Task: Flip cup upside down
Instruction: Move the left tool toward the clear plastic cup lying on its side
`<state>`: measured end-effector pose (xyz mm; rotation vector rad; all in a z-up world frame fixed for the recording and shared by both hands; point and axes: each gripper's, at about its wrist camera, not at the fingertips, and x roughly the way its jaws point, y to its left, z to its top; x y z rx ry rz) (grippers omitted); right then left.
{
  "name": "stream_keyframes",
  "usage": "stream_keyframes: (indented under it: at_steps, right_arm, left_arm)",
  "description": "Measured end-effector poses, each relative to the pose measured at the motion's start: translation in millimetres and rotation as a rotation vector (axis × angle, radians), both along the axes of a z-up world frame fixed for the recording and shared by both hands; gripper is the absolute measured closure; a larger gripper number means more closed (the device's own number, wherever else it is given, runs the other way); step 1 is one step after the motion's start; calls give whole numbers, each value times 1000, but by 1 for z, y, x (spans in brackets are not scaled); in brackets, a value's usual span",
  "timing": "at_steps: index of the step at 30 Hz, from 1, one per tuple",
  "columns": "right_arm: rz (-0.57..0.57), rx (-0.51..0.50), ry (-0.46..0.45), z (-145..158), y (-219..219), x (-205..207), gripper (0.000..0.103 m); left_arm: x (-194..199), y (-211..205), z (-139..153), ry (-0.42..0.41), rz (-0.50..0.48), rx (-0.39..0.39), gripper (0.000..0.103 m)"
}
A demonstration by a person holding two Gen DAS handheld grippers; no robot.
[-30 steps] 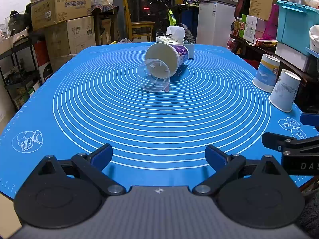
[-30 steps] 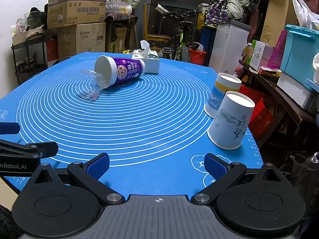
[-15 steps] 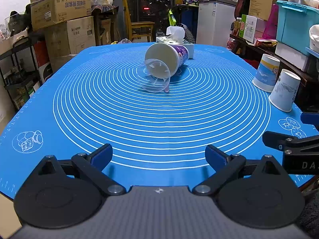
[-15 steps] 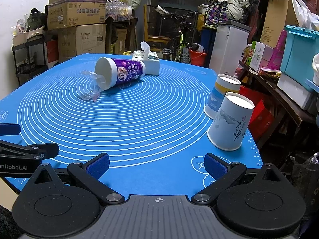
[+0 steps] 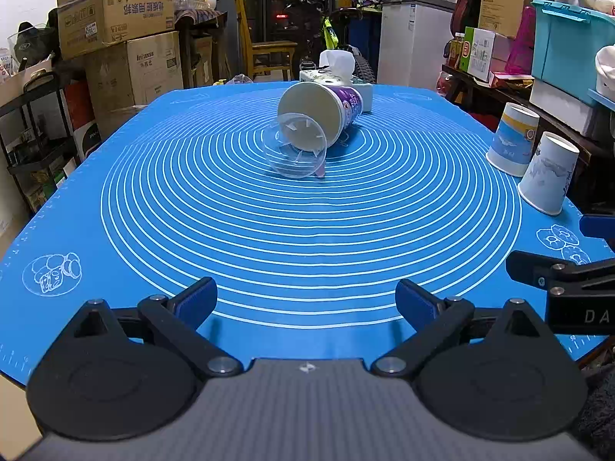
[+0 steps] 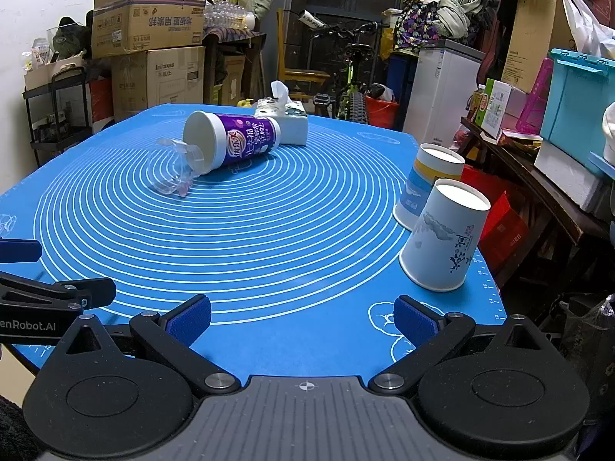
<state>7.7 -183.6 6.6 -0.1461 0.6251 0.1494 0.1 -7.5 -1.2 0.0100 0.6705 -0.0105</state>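
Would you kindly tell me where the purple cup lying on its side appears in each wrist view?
Left wrist view: purple cup upper centre, its white end toward the camera, clear cup in front.
Right wrist view: purple cup upper left, seen side-on.
Shared landmark: tissue box right behind it.

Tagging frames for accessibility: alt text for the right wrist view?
Open right gripper held low over a blue mat, empty. Two paper cups stand upside down at the mat's right edge; a purple cup lies on its side farther back, beside a clear plastic lid.
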Motion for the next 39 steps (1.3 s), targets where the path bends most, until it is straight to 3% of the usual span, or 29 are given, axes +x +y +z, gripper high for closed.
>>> stream_keyframes:
  at_steps: [14, 21, 30, 39]
  right_arm:
    - [-6, 22, -11, 17, -2, 11, 2]
    - [20, 2, -23, 33, 5, 37, 2]
    - [2, 33, 21, 34, 10, 89, 3]
    - [-6, 34, 37, 22, 13, 115, 3]
  left_arm:
    - [10, -1, 4, 0, 24, 6, 5]
    - [26, -1, 17, -27, 43, 68, 5]
    - [84, -4, 18, -62, 19, 174, 5]
    - [135, 2, 12, -54, 5, 125, 5]
